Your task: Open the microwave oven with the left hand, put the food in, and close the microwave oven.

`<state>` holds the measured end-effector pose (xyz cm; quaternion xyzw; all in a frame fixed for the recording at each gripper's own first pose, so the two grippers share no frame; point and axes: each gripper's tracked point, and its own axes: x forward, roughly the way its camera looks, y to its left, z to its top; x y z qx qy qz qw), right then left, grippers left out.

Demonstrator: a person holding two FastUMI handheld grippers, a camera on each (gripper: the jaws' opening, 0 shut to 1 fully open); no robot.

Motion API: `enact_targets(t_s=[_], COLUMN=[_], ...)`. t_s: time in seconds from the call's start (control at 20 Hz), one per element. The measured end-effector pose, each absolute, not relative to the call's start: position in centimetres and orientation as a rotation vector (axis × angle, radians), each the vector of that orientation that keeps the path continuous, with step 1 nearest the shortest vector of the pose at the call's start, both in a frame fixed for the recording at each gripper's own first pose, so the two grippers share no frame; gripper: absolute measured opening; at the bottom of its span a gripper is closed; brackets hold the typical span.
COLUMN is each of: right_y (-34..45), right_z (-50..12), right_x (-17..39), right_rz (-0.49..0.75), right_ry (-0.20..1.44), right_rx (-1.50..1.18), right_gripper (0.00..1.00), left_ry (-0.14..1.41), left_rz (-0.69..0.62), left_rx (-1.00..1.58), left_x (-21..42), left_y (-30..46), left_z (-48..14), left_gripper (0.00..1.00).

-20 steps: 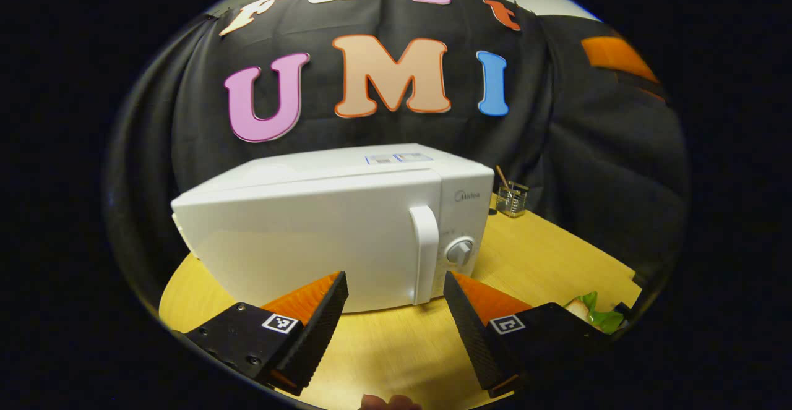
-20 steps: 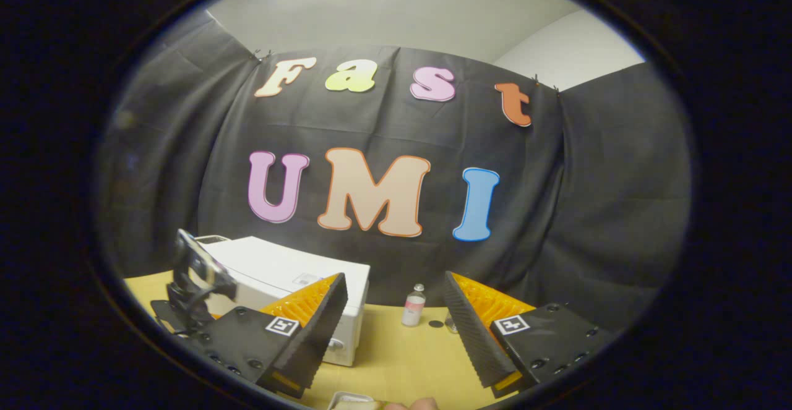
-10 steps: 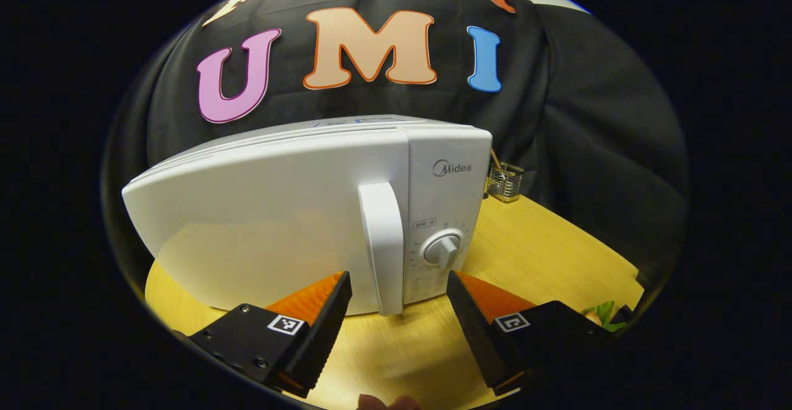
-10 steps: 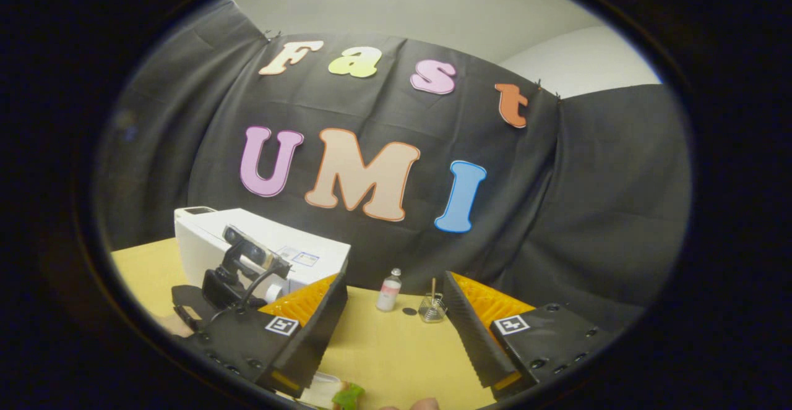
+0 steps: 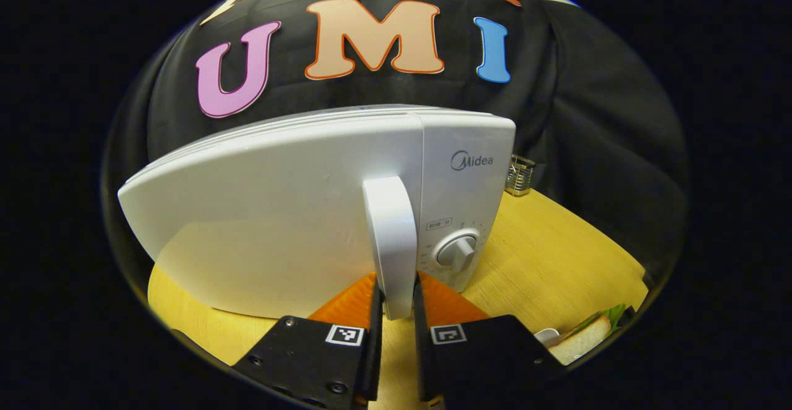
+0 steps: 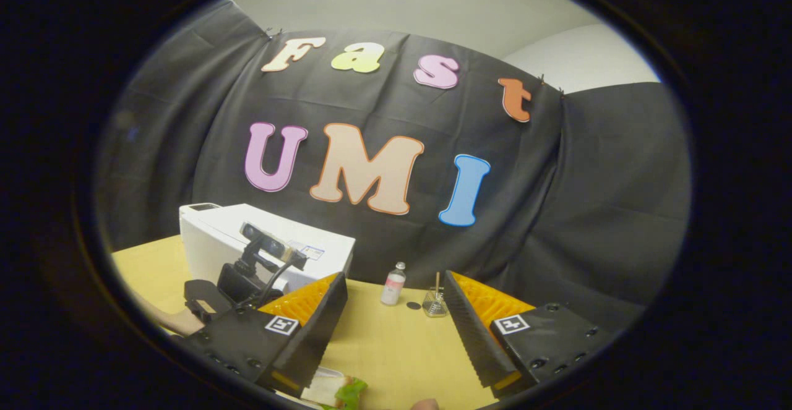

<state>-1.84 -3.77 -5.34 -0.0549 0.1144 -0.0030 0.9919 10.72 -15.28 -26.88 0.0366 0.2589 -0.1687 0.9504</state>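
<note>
A white microwave oven [image 5: 297, 212] stands on the yellow table [image 5: 557, 255] with its door closed. My left gripper [image 5: 396, 311] is shut on the lower end of the door's white upright handle [image 5: 390, 237], one finger pressing each side. A sandwich with lettuce [image 5: 588, 336] lies on a white plate at the lower right of the left gripper view. In the right gripper view, my right gripper [image 6: 396, 329] stands open above the table with nothing between its fingers. The sandwich [image 6: 337, 390] sits just below it. The microwave oven [image 6: 266, 249] is at the left, partly hidden by the other gripper's body.
A small glass holder with a stick [image 6: 435, 302], a little bottle [image 6: 393, 283] and a dark cap stand near the back cloth, right of the microwave. The glass holder [image 5: 520, 175] also peeks out behind the microwave's right edge. A person's forearm [image 6: 173, 320] reaches in from the left.
My left gripper moved in to the microwave door and closed from open onto the handle. The right gripper dropped and turned slightly, staying open above the sandwich.
</note>
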Motion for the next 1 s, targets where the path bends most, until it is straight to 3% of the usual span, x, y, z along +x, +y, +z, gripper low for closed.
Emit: enact_targets(t_s=[0.4, 0.8, 0.9, 1.0], right_y=[-3.4, -5.0, -5.5, -6.0], right_z=[-6.5, -7.6, -7.5, -7.6], right_x=[-2.4, -2.9, -2.9, -2.7], right_rz=[0.003, -0.009, -0.01, -0.019], right_ry=[0.28, 0.321, 0.318, 0.312], right_rx=[-0.034, -0.026, -0.034, -0.031], right_gripper=[0.97, 0.98, 0.97, 0.97], left_ry=[0.518, 0.532, 0.578, 0.52], left_rz=[-0.453, -0.474, -0.476, -0.508], left_rx=[0.078, 0.074, 0.048, 0.051], left_x=[10.0, 9.9, 8.0, 5.3], left_y=[-15.3, -15.3, -15.0, -14.3], left_z=[-26.6, -26.4, -26.9, -25.9], left_gripper=[0.16, 0.05, 0.03, 0.03])
